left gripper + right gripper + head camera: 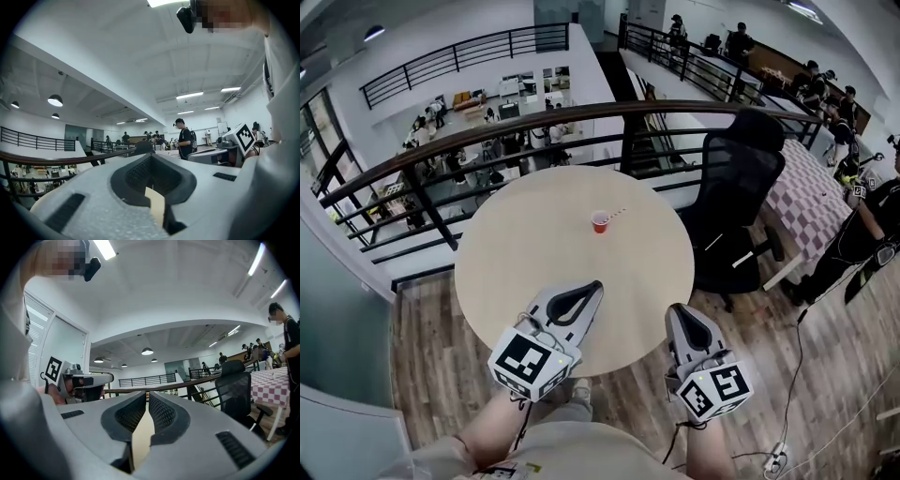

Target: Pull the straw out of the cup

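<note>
A small red cup stands upright a little beyond the middle of the round beige table. A red-and-white striped straw leans out of it toward the right. My left gripper is over the table's near edge with its tips together and nothing between them. My right gripper is just off the near right rim, also shut and empty. Both are well short of the cup. In the left gripper view the jaws meet at the tips; in the right gripper view likewise. Neither gripper view shows the cup.
A black office chair stands close to the table's right side. A dark railing curves behind the table over a lower floor. A checkered table and people are at the right. Cables lie on the wooden floor.
</note>
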